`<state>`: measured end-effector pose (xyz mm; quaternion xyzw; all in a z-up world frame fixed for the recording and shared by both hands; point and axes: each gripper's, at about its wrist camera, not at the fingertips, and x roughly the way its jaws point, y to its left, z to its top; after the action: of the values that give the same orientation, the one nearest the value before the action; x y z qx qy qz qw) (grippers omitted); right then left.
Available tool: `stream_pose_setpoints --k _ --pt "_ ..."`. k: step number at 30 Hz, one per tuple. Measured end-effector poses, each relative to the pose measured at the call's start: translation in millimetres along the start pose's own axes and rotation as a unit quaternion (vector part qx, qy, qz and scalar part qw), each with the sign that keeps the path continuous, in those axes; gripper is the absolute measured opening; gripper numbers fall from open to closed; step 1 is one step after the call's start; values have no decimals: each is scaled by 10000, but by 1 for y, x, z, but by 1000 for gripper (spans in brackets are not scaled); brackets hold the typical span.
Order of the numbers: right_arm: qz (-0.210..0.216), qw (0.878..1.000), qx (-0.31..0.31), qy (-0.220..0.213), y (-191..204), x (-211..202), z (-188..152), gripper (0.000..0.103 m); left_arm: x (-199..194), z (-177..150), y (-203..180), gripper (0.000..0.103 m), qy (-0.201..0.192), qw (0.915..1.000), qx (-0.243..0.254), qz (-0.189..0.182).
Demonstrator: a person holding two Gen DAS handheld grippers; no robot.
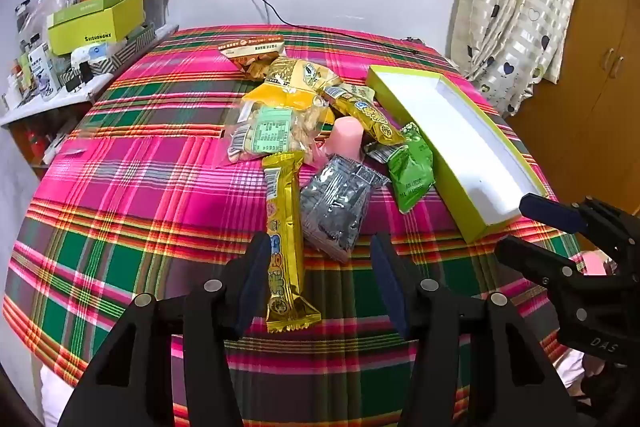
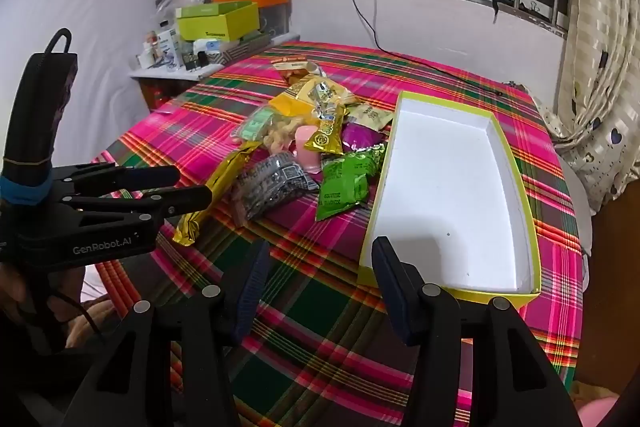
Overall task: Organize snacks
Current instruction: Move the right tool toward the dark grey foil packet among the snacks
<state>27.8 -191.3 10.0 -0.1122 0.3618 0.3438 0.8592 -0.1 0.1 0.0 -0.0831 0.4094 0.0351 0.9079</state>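
Hovering empty over the plaid cloth, both left fingers and right fingers stand wide apart.

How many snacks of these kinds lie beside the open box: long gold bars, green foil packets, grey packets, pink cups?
Long gold bars: 2
Green foil packets: 1
Grey packets: 1
Pink cups: 1
Total: 5

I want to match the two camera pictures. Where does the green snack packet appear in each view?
Left wrist view: the green snack packet lies right of centre, against the long side of the open box.
Right wrist view: the packet lies near the centre, left of the box.
Shared landmark: the pink cup just beyond the packet.
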Motion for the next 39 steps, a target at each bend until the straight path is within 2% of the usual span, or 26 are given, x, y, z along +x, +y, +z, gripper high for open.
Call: stream_pose_setpoints --k 11,15,29,39 --pt "8 10000 14 21 0 1 0 52 1 -11 5 53 -88 9999 0 89" --pt "9 10000 22 27 0 1 0 52 -2 -3 1 53 21 9999 18 126" --pt "42 10000 44 19 -1 2 -1 54 -5 -4 1 53 -84 9997 91 223" --pt "78 10000 10 24 5 -3 -2 54 4 -9 7 53 140 9999 -31 63"
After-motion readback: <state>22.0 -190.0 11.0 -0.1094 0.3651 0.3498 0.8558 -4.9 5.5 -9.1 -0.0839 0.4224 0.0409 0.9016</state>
